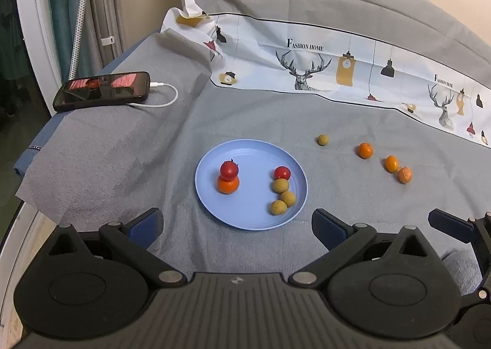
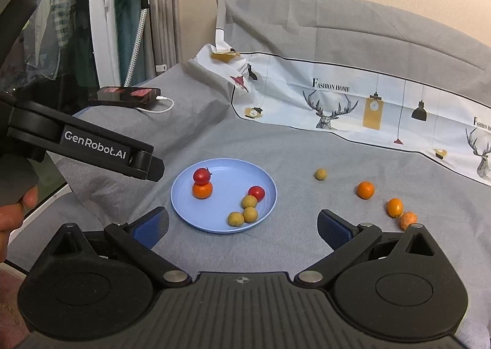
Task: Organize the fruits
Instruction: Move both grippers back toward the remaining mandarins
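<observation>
Both tongs are held low over a counter draped in grey cloth [image 1: 251,112], each released, its blue-padded fingers spread wide with nothing between them. The left tongs [image 1: 237,227] frame the near rim of a light-blue plate [image 1: 245,220]; the right tongs [image 2: 242,227] sit just right of the same plate, and in the right wrist view the left device's black side, lettered "GenRobot.AI", crosses the left edge above a hand [image 2: 13,211]. On the plate lie a red tomato [image 1: 229,170] touching an orange fruit [image 1: 228,184] on the left part, and on the right part a second red tomato [image 1: 282,172] touching the farthest of three tan-green round fruits [image 1: 283,195] set in a short curved row. Off the plate, to the right on the cloth, lie one tan-green fruit [image 1: 322,140] alone, an orange fruit [image 1: 365,150] apart from it, and two more orange fruits [image 1: 398,168] touching. A phone [image 1: 101,91] with a white cable [image 1: 165,97] rests at far left; a printed cloth strip [image 1: 337,69] lies along the back.
</observation>
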`<state>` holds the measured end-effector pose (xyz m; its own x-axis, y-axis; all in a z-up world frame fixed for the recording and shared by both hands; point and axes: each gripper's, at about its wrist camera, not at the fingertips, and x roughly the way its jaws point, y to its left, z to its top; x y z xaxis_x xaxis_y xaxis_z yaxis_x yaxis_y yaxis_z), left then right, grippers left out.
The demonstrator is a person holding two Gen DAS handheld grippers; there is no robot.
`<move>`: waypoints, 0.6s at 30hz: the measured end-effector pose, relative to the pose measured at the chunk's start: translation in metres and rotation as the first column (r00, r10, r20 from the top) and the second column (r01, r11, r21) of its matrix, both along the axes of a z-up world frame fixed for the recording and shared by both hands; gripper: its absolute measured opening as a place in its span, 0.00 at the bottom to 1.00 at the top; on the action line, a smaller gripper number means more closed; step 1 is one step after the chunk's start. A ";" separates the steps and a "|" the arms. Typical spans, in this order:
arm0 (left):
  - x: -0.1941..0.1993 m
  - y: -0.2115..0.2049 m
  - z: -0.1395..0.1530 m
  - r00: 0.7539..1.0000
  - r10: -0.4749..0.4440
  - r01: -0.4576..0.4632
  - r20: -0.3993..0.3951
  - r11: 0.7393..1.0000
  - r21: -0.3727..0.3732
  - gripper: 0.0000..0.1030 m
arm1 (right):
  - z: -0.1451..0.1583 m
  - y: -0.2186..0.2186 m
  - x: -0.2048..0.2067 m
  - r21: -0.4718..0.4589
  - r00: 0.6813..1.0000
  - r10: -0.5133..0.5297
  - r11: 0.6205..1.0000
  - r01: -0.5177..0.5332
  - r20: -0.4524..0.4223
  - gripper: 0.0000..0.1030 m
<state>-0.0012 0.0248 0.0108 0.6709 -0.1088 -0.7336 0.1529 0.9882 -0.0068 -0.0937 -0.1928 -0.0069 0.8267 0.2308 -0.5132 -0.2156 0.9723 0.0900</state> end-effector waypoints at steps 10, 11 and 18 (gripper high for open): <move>0.004 -0.004 -0.005 1.000 -0.002 0.002 -0.017 1.000 0.009 1.00 | -0.004 -0.001 0.005 0.006 1.000 0.002 1.000 -0.002 -0.014 0.99; 0.004 -0.004 -0.006 1.000 -0.002 0.002 -0.019 1.000 0.009 1.00 | -0.004 -0.001 0.005 0.008 1.000 0.001 1.000 -0.001 -0.017 0.99; 0.010 -0.007 -0.011 0.999 -0.007 0.008 -0.041 1.000 0.024 1.00 | -0.009 -0.001 0.010 0.020 0.999 -0.004 1.000 0.004 -0.032 0.99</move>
<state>0.0086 0.0179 0.0001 0.6394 -0.0959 -0.7629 0.1603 0.9870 0.0103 -0.0838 -0.1938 -0.0154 0.8107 0.2380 -0.5348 -0.2083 0.9711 0.1165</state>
